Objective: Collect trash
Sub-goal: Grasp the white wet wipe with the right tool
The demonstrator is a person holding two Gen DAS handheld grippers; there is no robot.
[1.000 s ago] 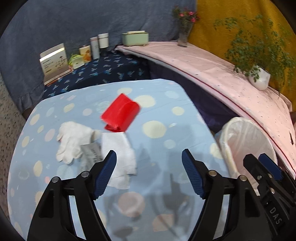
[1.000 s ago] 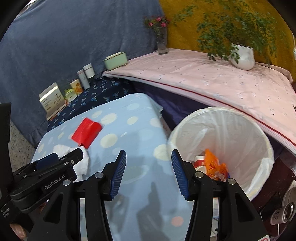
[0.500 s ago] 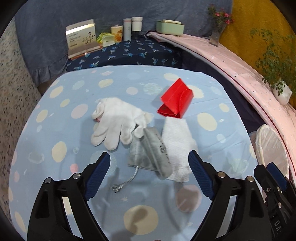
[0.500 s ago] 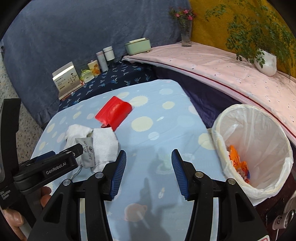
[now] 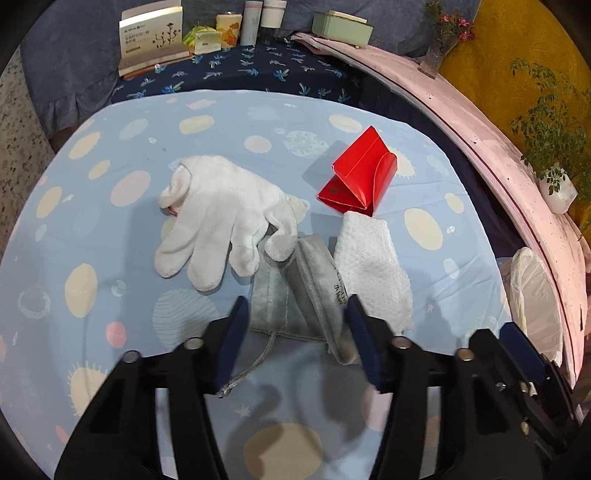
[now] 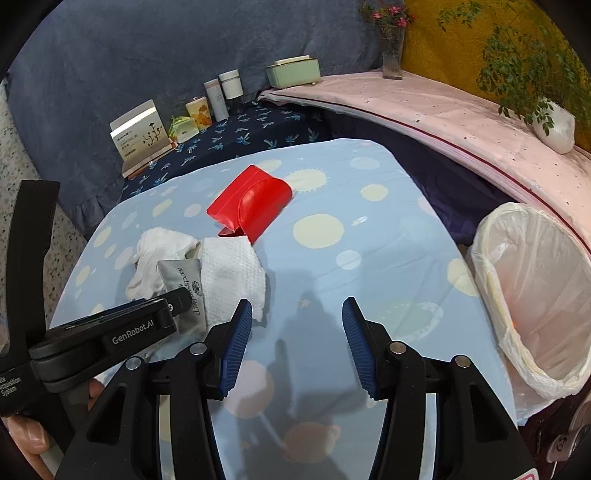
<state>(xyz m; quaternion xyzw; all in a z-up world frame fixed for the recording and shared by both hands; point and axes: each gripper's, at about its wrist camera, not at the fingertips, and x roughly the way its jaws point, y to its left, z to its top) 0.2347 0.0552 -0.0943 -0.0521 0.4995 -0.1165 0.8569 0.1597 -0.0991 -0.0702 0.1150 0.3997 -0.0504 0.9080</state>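
On the blue spotted tablecloth (image 5: 122, 280) lie a white glove (image 5: 221, 218), a red folded box (image 5: 358, 181), a white paper towel (image 5: 373, 266) and a grey drawstring pouch (image 5: 295, 295). My left gripper (image 5: 297, 325) hangs low over the pouch. Its jaws are closing with the pouch between them, and the pads do not clearly press on it. My right gripper (image 6: 295, 314) stands open over bare cloth, just right of the paper towel (image 6: 232, 273) and the pouch (image 6: 184, 284), with nothing between its fingers. The bin with a white liner (image 6: 532, 288) stands to the right of the table.
Behind the table a dark blue shelf (image 5: 258, 70) carries a card box, cups and a green box (image 5: 341, 27). A pink-covered ledge (image 6: 461, 110) curves along the right with a vase and a potted plant (image 6: 554, 125). A hand (image 6: 26, 435) holds the left gripper's body (image 6: 110, 332).
The left gripper has come forward and down onto the pile, and its jaws have narrowed around the grey pouch. The right gripper has swung left, away from the bin, over the table.
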